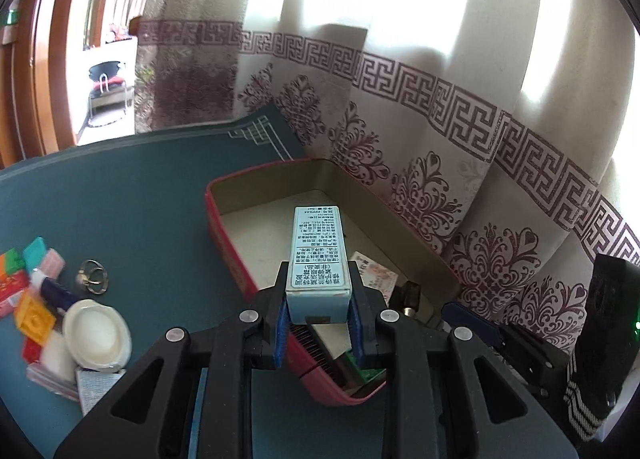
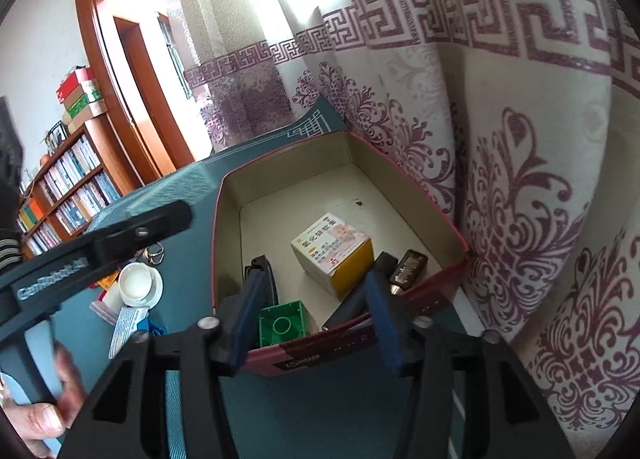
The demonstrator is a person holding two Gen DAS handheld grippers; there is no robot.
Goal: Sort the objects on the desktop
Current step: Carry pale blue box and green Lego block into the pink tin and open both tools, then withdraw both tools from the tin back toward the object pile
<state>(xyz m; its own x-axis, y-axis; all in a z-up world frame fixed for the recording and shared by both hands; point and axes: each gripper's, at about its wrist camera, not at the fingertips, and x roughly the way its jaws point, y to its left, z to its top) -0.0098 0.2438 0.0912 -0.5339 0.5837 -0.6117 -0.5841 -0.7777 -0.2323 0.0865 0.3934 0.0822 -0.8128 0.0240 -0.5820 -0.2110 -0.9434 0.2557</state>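
Note:
My left gripper is shut on a long pale blue carton printed with text, held above the open red box. The box stands on the teal table by the curtain. Inside it lie a white and yellow carton, a green brick, a black comb and a dark lighter-like item. My right gripper is open and empty over the box's near rim. The left gripper's body shows at the left of the right wrist view.
A pile of loose items lies on the table left of the box: a white lid, metal rings, coloured bricks, erasers and plastic bags. A patterned curtain hangs close behind the box. A bookshelf stands far left.

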